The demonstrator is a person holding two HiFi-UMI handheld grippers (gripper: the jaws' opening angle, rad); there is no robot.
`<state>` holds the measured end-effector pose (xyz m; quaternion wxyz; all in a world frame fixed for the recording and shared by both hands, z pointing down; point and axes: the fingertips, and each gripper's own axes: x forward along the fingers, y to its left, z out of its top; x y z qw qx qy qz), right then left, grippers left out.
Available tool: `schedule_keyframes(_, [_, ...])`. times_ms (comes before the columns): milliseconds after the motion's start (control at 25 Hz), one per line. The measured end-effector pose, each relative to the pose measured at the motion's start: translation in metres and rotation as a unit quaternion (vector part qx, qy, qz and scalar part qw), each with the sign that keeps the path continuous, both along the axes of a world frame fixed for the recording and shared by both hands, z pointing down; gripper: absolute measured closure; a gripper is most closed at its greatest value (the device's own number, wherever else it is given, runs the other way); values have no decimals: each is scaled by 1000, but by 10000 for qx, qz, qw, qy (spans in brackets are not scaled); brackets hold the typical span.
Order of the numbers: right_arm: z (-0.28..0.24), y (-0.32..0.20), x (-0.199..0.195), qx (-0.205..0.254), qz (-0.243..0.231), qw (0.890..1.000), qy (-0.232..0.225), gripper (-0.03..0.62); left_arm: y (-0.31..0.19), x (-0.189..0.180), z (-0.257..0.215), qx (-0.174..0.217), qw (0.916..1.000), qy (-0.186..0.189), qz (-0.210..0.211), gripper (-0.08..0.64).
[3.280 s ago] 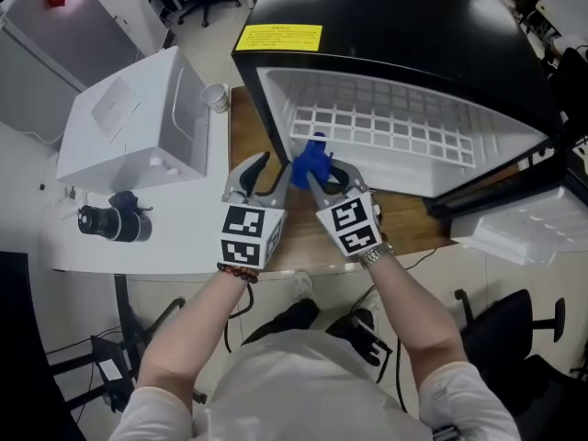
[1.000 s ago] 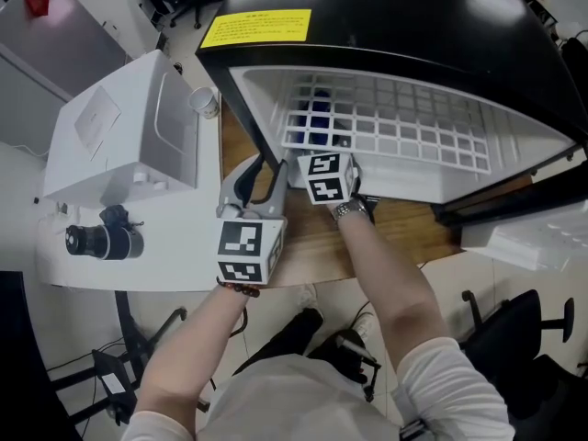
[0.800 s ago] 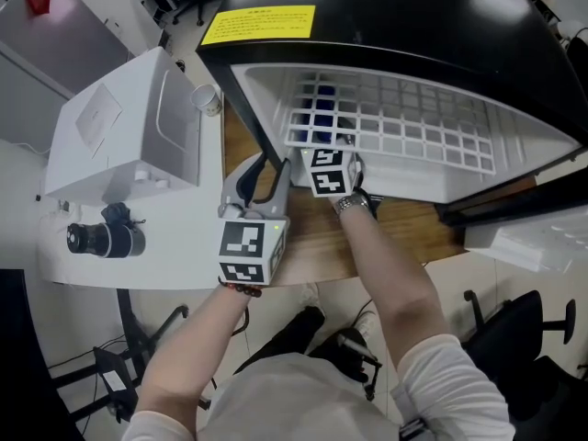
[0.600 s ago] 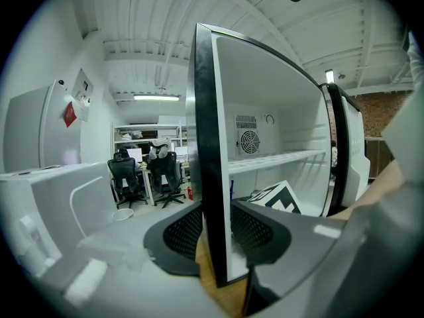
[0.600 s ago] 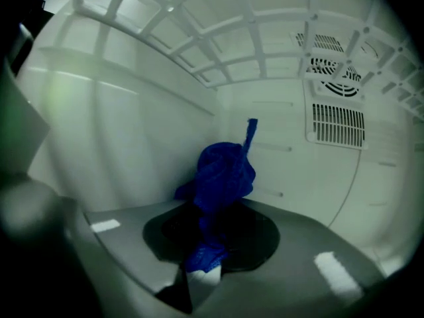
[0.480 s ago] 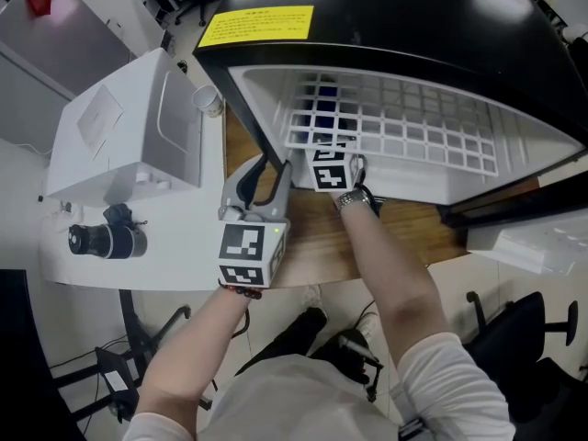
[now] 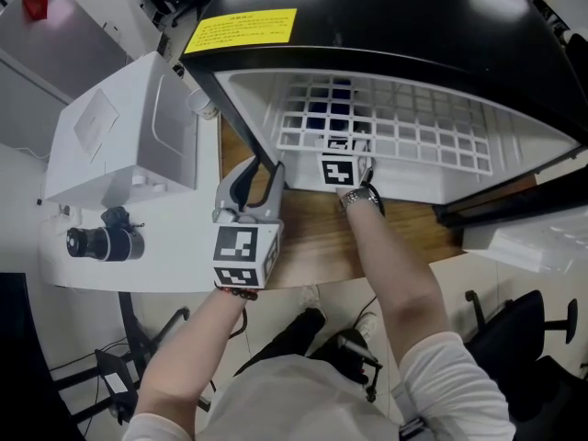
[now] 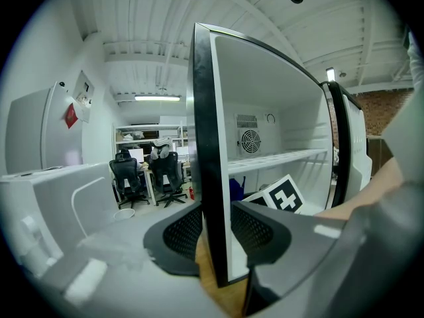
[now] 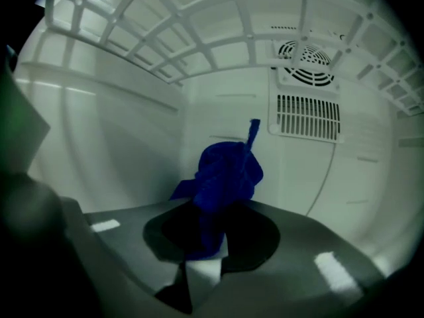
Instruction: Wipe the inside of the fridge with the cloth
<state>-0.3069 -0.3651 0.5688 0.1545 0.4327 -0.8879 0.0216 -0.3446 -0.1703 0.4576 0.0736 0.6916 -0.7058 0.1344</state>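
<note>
A black fridge (image 7: 413, 26) stands open on a wooden table, white inside, with a wire shelf (image 7: 413, 136). My right gripper (image 9: 209, 224) reaches in under that shelf and is shut on a bunched blue cloth (image 9: 225, 171), which sticks up in front of the white back wall. In the head view only its marker cube (image 7: 337, 171) and bits of the blue cloth (image 7: 322, 108) show through the shelf. My left gripper (image 7: 262, 177) straddles the front edge of the fridge's left wall (image 8: 211, 164), with both jaws against it.
A fan grille (image 9: 305, 55) and a vent (image 9: 306, 114) sit on the back wall to the right of the cloth. Left of the fridge are a white box (image 7: 119, 127), a paper cup (image 7: 197, 104) and a camera lens (image 7: 96, 243). The open door (image 7: 514, 237) lies at right.
My right gripper has gone further into the fridge with the cloth, drifting a little to the right under the shelf. The left gripper has stayed on the wall edge.
</note>
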Motion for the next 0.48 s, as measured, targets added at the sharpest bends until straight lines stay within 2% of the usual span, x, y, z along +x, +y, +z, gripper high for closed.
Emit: schedule_keyframes(480, [3, -23, 56, 16, 470, 9987, 180, 518, 0, -1, 3, -9, 10000, -3, -90, 434])
